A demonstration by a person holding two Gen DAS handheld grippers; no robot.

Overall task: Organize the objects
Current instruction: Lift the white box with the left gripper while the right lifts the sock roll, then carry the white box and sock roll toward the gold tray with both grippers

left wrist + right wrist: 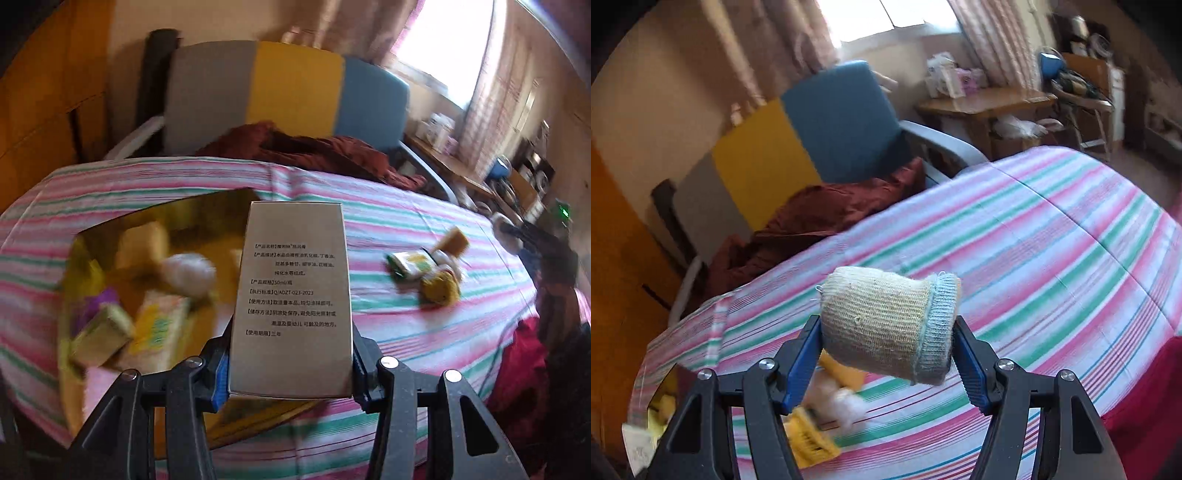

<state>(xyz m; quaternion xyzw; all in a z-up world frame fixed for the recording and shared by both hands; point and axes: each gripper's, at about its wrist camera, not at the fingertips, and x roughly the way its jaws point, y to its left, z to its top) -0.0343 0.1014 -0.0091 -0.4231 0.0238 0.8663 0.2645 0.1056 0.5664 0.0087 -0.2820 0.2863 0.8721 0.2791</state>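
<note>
A: What do your two grippers have?

B: Your left gripper (291, 365) is clenched on the silver carton (293, 295), held above the near right edge of the gold box (92, 236). Your right gripper (886, 350) is clamped on the knitted roll (890, 321), lifted off the striped bedsheet (1052, 240).

A: Where have you room?

B: The sheet lies bare toward its far right edge. The small packets (428, 269) sit right of the carton, well apart from the box.
</note>
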